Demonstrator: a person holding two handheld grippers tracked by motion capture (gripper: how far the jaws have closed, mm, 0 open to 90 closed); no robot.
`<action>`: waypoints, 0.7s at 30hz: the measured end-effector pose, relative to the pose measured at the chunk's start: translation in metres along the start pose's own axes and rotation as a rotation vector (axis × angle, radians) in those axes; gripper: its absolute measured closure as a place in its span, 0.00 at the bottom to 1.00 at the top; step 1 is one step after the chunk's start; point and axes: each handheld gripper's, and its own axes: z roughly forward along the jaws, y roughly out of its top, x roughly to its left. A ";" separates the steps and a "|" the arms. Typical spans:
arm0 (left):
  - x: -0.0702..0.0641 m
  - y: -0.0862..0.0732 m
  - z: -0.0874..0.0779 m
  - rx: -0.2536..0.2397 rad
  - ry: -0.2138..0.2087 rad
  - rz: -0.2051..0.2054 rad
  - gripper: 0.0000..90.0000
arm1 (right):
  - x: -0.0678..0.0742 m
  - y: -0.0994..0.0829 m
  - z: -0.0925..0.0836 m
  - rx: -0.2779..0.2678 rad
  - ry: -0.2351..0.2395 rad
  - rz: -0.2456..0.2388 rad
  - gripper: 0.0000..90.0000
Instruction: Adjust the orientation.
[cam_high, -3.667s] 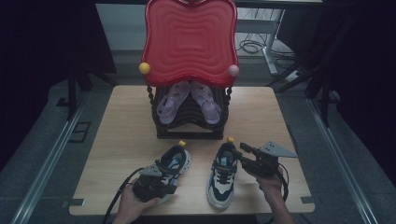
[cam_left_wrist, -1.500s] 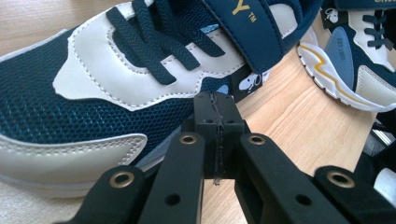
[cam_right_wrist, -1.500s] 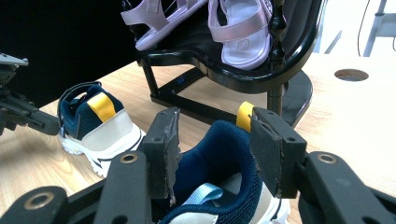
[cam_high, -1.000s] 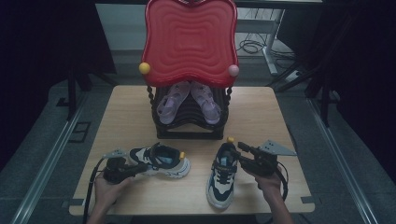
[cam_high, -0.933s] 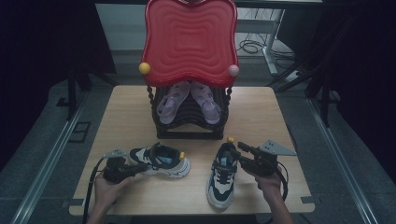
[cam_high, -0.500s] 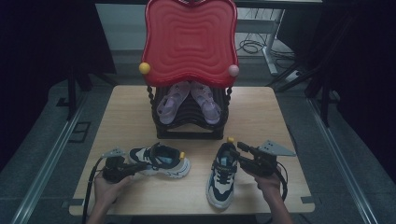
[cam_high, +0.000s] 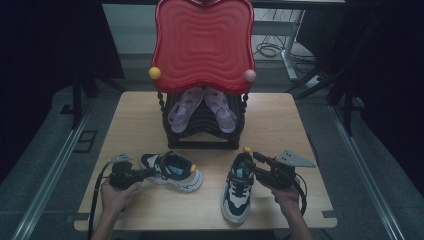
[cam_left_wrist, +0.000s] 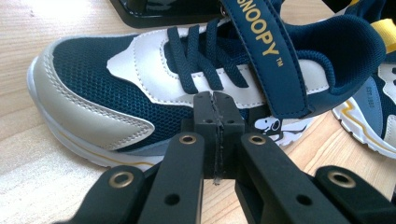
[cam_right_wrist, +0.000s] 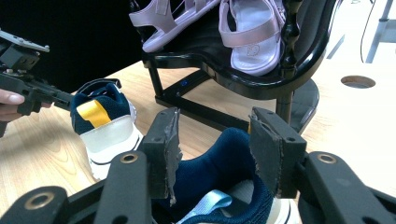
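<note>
left gripper (cam_high: 142, 173) fingers pressed together at the left sneaker (cam_high: 172, 171); right gripper (cam_high: 252, 160) fingers apart around the right sneaker (cam_high: 237, 187).

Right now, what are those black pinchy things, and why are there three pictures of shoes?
A person sits at a wooden table holding a tool in each hand. Each tool is a hand-held gripper: two black jaws that pinch, like big tweezers.

One picture comes from a camera high above the table. The other two come from small cameras riding on the tools, so you look along their jaws.

On the table are two navy and white sneakers and a small black chair with a red back. A pair of lilac sandals lies on its seat.

The left hand-held gripper is pinched shut, its tips against the side of the left sneaker. The right hand-held gripper stands open around the heel of the right sneaker.
</note>
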 end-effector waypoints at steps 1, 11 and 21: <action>0.000 0.000 0.000 0.000 0.000 0.000 0.99 | 0.000 0.000 0.000 0.000 0.000 0.000 0.58; -0.016 0.004 -0.018 -0.073 0.015 0.052 0.75 | 0.008 0.007 0.001 -0.002 0.013 -0.024 0.58; -0.026 0.005 -0.031 -0.106 0.035 0.060 0.52 | 0.033 0.016 0.028 0.039 0.060 -0.043 0.59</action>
